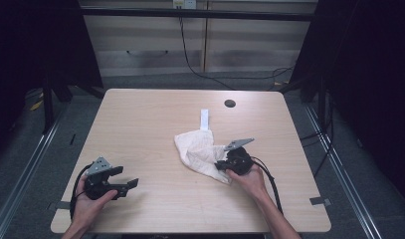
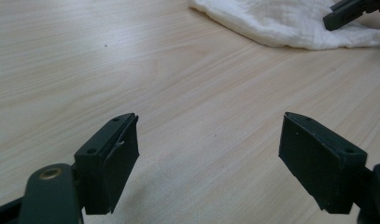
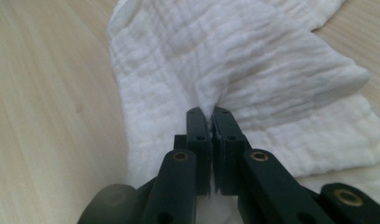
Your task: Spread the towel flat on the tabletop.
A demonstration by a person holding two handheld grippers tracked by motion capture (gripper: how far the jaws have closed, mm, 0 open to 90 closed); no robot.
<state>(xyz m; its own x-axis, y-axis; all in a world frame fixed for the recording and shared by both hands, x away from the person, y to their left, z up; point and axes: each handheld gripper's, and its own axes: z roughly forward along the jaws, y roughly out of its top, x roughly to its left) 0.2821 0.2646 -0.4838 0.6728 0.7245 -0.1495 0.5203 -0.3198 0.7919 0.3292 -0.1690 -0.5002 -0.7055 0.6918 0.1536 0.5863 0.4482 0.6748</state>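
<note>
The table [image 1: 155, 124] is carrying a crumpled white cloth [image 1: 197, 152], which is lying right of centre, with a narrow white strip [image 1: 204, 119] lying just beyond it toward the far edge. The right gripper [image 1: 221, 164] is sitting at the cloth's near right edge, its jaws pressed together and pinching a raised fold of the fabric. The left gripper [image 1: 125, 178] is resting near the front left corner, jaws spread wide over bare wood and holding nothing. The cloth is lying well apart from it, ahead and to its right, so the right hand [image 1: 250, 181] is plainly the nearer.
</note>
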